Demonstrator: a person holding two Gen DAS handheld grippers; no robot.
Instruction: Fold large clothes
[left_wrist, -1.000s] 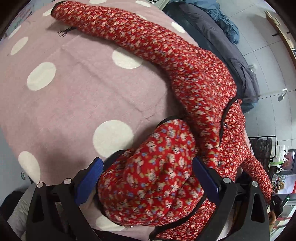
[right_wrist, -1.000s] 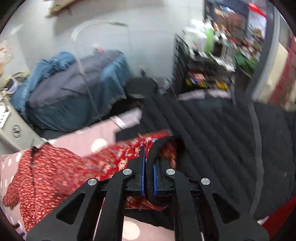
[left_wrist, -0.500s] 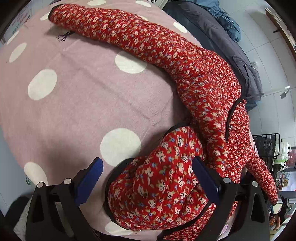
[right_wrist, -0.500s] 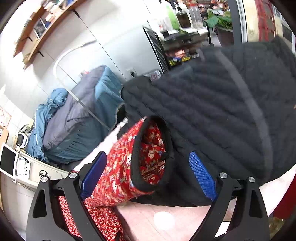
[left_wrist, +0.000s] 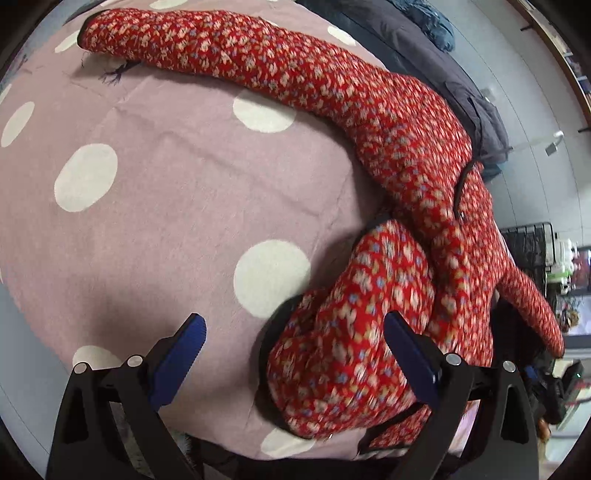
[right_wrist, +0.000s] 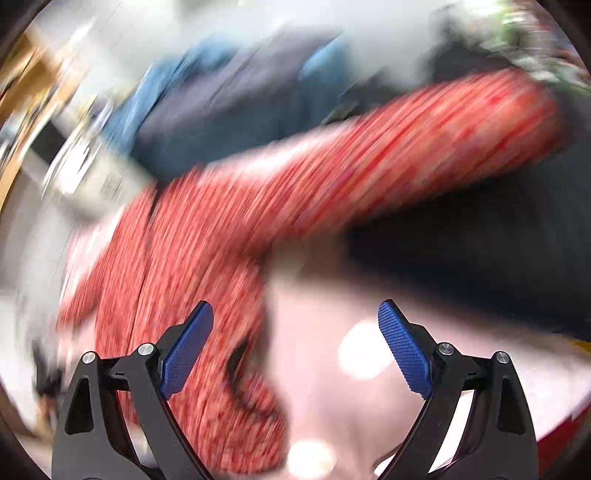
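Right gripper (right_wrist: 295, 354) released sleeve cuff, jaws spread, empty; left gripper (left_wrist: 295, 354) spread over bunched red floral padded jacket (left_wrist: 369, 155) hem, ungrasped; regrasp next.

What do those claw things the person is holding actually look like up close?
Both look alike. The left gripper and the right gripper each have two black angular plastic arms, pierced by triangular cut-outs and joined with round silver bolts. Each arm ends in a flat blue pad with a fine grid texture. No cables or printed markings show, and the person's hands and sleeves are out of view.
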